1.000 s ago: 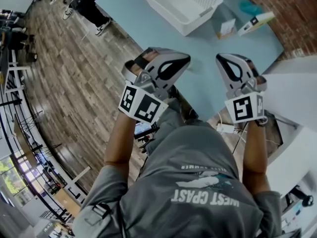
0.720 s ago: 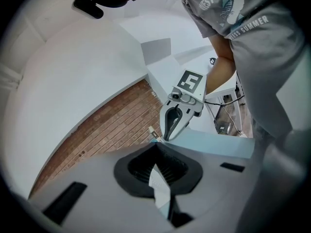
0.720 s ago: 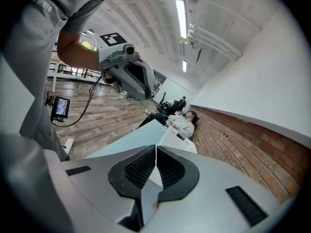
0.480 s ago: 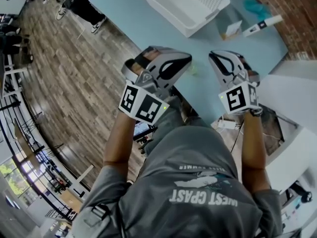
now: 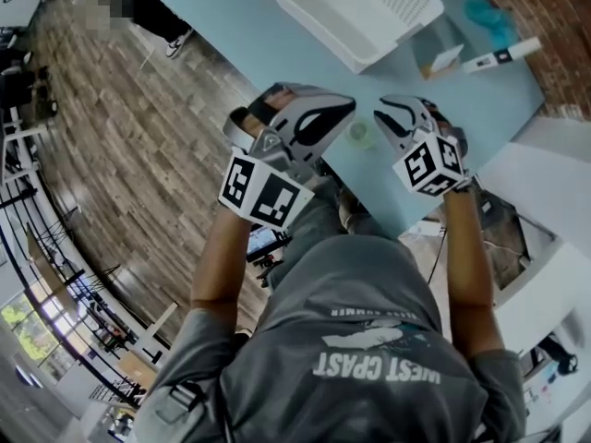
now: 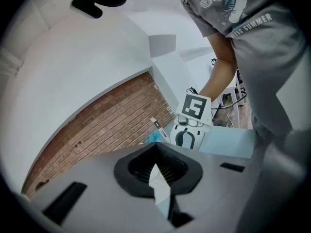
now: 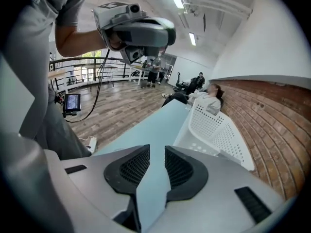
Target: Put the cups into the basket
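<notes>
- One small pale-green cup (image 5: 358,136) stands on the light-blue table (image 5: 268,44) between both grippers, well apart from the one white perforated basket (image 5: 397,35).
- Left gripper (image 6: 156,149): jaws pressed together, empty.
- Right gripper (image 7: 156,149): jaws narrowly apart, empty.

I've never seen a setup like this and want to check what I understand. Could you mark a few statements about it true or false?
1. The basket stands on the blue table. True.
2. The right gripper clamps a cup. False: its fingers stand apart with nothing between them.
3. The basket is black. False: it is white.
4. A brick wall runs beside the table. True.
</notes>
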